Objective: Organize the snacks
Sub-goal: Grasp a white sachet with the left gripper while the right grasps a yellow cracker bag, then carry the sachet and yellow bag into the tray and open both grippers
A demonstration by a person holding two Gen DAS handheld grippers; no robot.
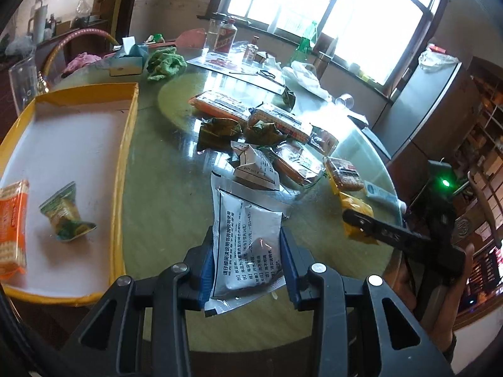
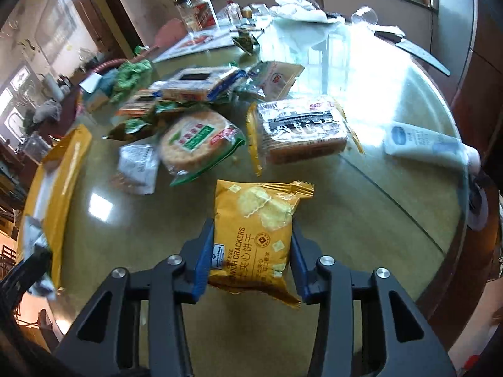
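Note:
My left gripper (image 1: 246, 251) is shut on a silver sachet (image 1: 248, 238) with black printed text, held above the glass table. My right gripper (image 2: 251, 245) is shut on a yellow sandwich-cracker packet (image 2: 254, 229); it also shows in the left wrist view (image 1: 356, 216). A yellow-rimmed tray (image 1: 125, 157) with a white floor lies to the left and holds an orange cracker pack (image 1: 12, 223) and a green snack packet (image 1: 64, 216). A pile of snack packets (image 1: 267, 135) lies mid-table, among them a round cracker pack (image 2: 195, 144) and a brown biscuit pack (image 2: 301, 128).
A white tube (image 2: 430, 147) lies at the table's right edge. A green cloth (image 1: 165, 62), a tissue box (image 1: 127, 58), bottles (image 1: 221, 36) and plastic bags (image 1: 306, 77) crowd the far side. A tall glass (image 1: 20, 81) stands behind the tray.

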